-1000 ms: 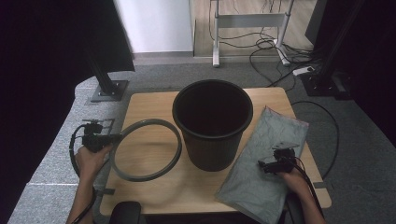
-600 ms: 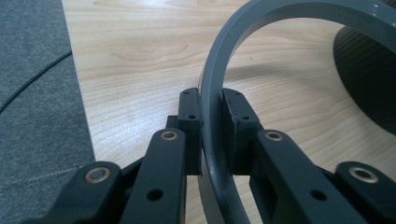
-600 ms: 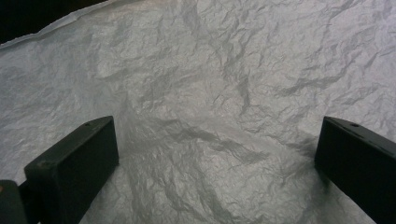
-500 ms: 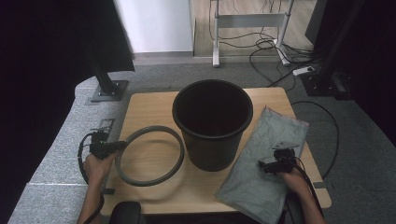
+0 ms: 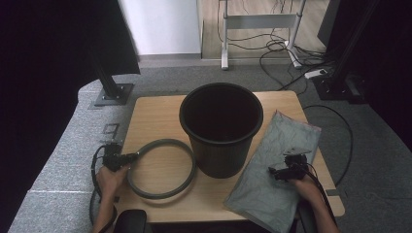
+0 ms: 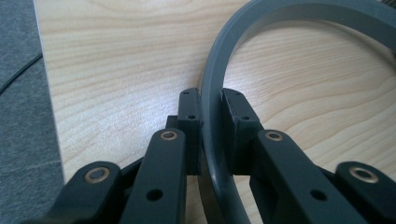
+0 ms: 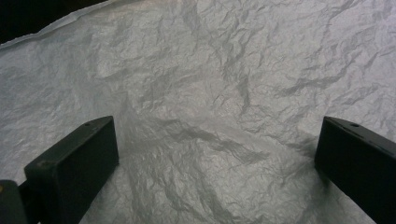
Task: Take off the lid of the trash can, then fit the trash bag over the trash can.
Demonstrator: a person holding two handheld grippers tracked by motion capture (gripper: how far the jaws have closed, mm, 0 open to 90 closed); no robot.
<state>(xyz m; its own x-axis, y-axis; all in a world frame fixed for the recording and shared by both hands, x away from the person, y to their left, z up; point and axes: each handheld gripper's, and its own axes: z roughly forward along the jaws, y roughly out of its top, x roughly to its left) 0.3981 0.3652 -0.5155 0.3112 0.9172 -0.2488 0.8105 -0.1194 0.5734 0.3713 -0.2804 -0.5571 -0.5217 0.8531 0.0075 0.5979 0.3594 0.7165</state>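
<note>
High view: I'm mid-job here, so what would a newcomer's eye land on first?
The black bucket standing upright at the middle of the wooden table dominates. Left of it lies a grey ring, with the left claw shut on its rim. Right of the bucket a crinkled grey bag lies flat, and the right claw hangs open over it.

Dim, soft overhead light, dark edges
</note>
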